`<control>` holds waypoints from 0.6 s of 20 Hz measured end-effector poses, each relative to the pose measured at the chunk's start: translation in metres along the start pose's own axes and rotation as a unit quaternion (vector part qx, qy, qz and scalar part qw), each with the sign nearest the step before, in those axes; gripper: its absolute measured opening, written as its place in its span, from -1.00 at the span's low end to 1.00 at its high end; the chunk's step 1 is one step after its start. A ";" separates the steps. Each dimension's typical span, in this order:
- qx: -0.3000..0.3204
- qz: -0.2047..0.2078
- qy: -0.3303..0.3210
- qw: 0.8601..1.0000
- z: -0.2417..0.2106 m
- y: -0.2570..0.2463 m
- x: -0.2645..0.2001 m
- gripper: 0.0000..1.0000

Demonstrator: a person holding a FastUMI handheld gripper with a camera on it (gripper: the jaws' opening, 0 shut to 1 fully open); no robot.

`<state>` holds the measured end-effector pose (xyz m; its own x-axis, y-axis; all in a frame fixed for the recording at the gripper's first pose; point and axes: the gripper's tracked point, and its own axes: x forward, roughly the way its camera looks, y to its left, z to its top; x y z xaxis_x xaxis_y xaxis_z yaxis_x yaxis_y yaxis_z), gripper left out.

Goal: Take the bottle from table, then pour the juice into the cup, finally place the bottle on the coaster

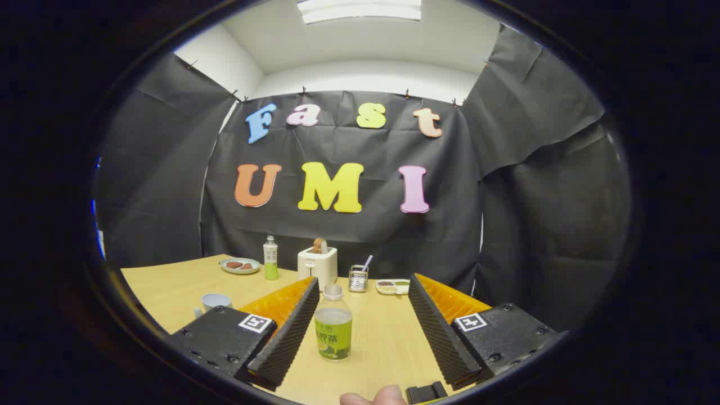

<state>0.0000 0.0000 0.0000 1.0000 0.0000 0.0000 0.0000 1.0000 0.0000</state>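
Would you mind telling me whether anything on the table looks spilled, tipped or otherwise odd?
Nothing stands out. The bottle stands upright and capped between the open gripper's fingers, the cup sits upright, and no spill shows on the table.

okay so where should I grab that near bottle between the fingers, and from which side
Take the near bottle around its labelled body, below the shoulder, coming straight ahead. It stands upright between the open tool's ribbed fingers, close to the left one, so shift slightly left to centre it before closing. The straight round body probably suits the flat pads better than the narrow cap.
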 end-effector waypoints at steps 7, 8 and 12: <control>0.007 -0.005 0.009 1.000 -0.004 -0.002 0.003 1.00; 0.009 -0.005 0.012 1.000 -0.004 -0.002 0.005 1.00; 0.015 -0.007 0.013 1.000 -0.006 -0.003 0.007 1.00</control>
<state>0.0068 -0.0033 -0.0057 0.9996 -0.0138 -0.0263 0.0146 0.9994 0.0300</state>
